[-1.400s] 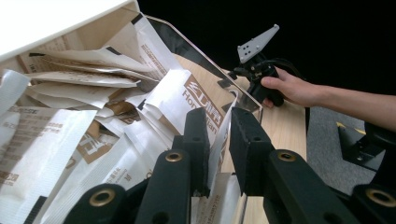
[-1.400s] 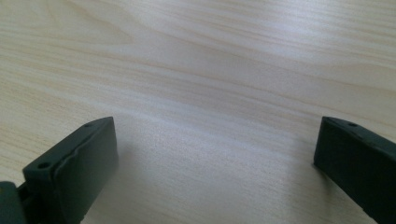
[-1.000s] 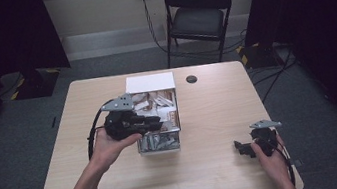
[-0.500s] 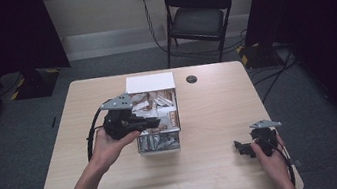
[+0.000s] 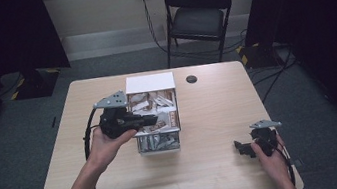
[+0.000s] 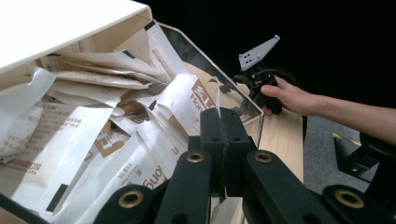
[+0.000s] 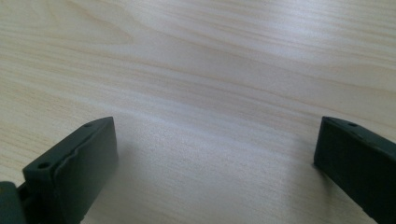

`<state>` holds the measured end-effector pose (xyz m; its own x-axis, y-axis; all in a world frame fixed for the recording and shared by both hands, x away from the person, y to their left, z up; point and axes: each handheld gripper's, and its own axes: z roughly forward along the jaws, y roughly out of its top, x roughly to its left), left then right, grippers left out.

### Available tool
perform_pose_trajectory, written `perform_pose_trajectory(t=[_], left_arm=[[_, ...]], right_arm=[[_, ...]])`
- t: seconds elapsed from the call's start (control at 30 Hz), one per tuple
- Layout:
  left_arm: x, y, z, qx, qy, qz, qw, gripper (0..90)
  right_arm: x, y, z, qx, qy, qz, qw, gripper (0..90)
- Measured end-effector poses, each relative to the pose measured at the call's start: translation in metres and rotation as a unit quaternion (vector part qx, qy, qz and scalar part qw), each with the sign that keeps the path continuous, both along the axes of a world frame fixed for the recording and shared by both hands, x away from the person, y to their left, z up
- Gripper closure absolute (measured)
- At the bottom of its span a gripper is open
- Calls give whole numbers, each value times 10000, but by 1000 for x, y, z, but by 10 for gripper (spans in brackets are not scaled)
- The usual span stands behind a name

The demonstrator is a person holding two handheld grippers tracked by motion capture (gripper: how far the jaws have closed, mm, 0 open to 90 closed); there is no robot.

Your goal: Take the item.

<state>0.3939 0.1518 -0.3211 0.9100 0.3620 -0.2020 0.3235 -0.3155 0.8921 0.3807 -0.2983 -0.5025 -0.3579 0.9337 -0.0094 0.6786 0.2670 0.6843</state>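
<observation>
Left gripper view: left claw (image 6: 219, 122) clamped, seemingly on a sachet (image 6: 215, 95) edge, above the box (image 6: 70, 28).

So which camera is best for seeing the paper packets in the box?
The left gripper view: the packets are close, with their printing showing. The high view shows them small, inside the box. The right gripper view looks at bare table.

Left gripper (image 5: 148, 121) reaches over the clear box (image 5: 159, 144) of packets (image 5: 150, 101) — right gripper (image 5: 242, 148) rests well apart.
</observation>
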Motion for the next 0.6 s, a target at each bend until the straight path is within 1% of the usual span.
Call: perform_pose_trajectory(t=[0.03, 0.1, 0.17, 0.33, 0.4, 0.53, 0.6], left_arm=[[-1, 1, 1, -42, -36, 71, 10000, 900], [-1, 2, 2, -86, -46, 51, 9999, 900], [-2, 3, 3, -78, -73, 63, 9999, 900], [-4, 6, 7, -141, -108, 77, 9998, 900], [-4, 7, 8, -151, -133, 44, 9998, 900], [-5, 9, 10, -205, -150, 87, 9996, 900], [-6, 10, 12, -198, -177, 104, 9996, 900]], right_arm=[[0, 0, 0, 0, 0, -1, 10000, 0], [0, 0, 0, -1, 0, 0, 10000, 0], [0, 0, 0, 1, 0, 0, 10000, 0], [0, 0, 0, -1, 0, 0, 10000, 0], [0, 0, 0, -1, 1, 1, 10000, 0], [0, 0, 0, -1, 0, 0, 10000, 0], [0, 0, 0, -1, 0, 0, 10000, 0]])
